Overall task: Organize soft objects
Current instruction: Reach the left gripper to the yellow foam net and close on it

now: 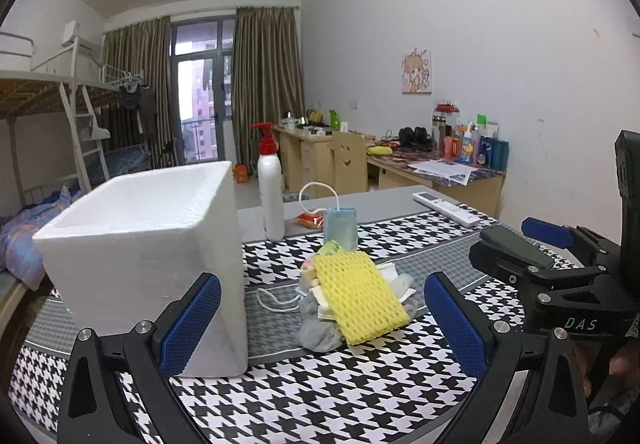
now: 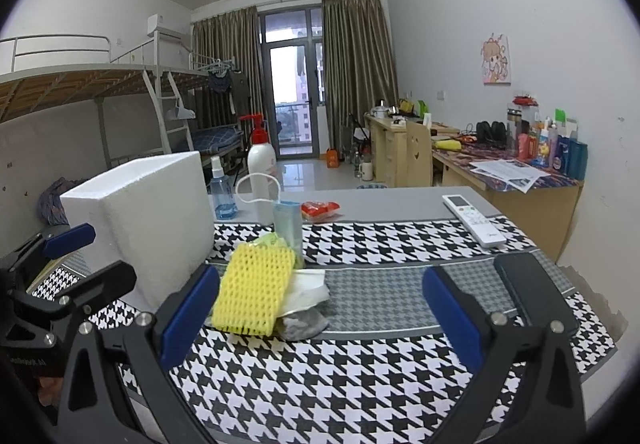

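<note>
A pile of soft things lies on the houndstooth mat [image 1: 320, 396]: a yellow foam net [image 1: 360, 296] on top, a grey cloth [image 1: 316, 328] under it, and white tissue [image 1: 396, 280] beside it. A light blue mask pouch [image 1: 340, 228] with a white loop stands just behind. A white foam box [image 1: 132, 244] stands to the pile's left. My left gripper [image 1: 324, 324] is open, with the pile ahead between its fingers, untouched. My right gripper [image 2: 320, 324] is open and empty; the yellow foam net [image 2: 252, 292] and grey cloth [image 2: 304, 324] lie ahead, near its left finger.
A black phone [image 2: 532, 292] and a white remote [image 2: 474, 219] lie on the right of the table. A white pump bottle [image 2: 262, 159], a blue spray bottle [image 2: 222, 187] and a red packet [image 2: 320, 209] stand behind the pile. Desks and a bunk bed fill the room beyond.
</note>
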`<state>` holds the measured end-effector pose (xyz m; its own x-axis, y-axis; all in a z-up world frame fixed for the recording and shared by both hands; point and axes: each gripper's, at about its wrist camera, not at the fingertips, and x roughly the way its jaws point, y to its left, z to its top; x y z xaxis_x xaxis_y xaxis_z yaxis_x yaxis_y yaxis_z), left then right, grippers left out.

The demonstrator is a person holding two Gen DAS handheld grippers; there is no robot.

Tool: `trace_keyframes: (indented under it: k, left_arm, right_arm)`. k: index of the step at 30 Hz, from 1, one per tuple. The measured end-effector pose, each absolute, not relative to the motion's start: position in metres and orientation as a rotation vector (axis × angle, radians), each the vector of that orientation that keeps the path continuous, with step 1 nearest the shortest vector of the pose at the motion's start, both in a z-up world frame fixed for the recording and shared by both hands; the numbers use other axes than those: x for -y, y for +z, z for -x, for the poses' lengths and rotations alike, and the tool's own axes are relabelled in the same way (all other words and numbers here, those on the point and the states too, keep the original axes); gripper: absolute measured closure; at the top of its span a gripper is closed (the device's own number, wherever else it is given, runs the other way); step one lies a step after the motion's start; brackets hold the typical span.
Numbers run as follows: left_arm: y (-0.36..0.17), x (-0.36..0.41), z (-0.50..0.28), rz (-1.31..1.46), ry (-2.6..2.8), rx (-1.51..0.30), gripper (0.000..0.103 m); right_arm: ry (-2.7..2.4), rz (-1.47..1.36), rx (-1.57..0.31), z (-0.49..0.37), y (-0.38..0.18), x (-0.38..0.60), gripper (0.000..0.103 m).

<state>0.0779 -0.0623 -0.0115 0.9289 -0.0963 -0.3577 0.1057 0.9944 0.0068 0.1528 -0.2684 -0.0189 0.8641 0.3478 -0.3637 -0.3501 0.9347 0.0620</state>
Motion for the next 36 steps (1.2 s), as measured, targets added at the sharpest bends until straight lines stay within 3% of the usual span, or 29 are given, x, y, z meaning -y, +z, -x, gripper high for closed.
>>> trace_keyframes:
  k: [21, 36]
  left_arm:
    - [-0.030, 0.087, -0.120, -0.043, -0.092, -0.488, 0.001]
    - [-0.047, 0.097, -0.152, -0.038, -0.090, -0.590, 0.009]
  right_arm:
    - [0.373, 0.021, -0.483, -0.189, -0.032, 0.280, 0.001]
    - [0.366, -0.001, -0.547, -0.210, -0.043, 0.292, 0.001]
